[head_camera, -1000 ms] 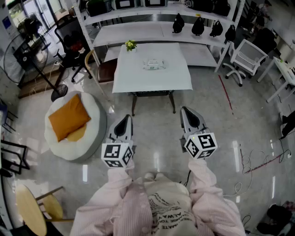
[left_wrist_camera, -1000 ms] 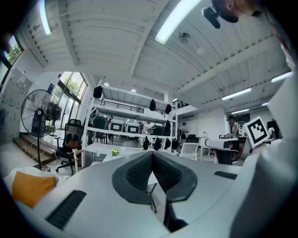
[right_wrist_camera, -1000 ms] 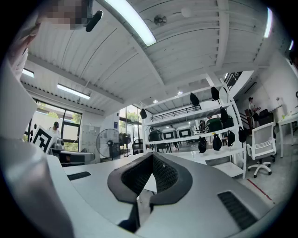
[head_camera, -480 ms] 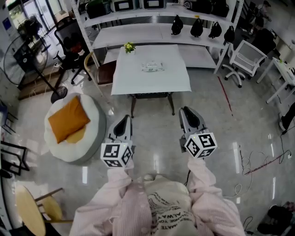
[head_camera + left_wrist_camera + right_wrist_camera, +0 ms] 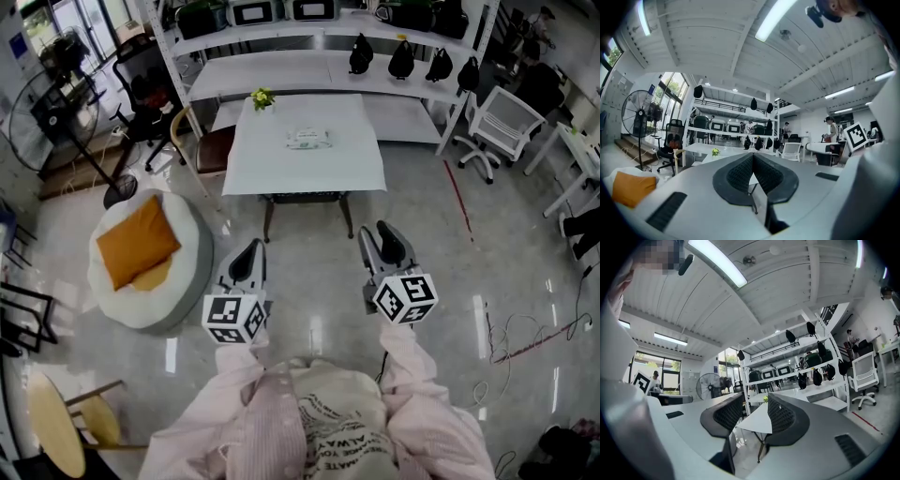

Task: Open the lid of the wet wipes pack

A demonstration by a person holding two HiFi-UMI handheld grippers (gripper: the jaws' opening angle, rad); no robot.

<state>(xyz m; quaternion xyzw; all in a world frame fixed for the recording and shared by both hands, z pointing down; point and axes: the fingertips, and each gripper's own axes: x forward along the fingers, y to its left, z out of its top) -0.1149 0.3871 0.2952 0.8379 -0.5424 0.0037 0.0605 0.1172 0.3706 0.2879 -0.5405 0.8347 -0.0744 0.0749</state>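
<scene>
Jaws meet on nothing in your left tool (image 5: 752,159), your right tool (image 5: 757,414) has just been opening and stands wide and empty, and only the head view shows the wet wipes pack (image 5: 309,138) lying on the far counter (image 5: 281,169).

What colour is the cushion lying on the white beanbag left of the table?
The cushion is orange; the head view shows it best.
</scene>
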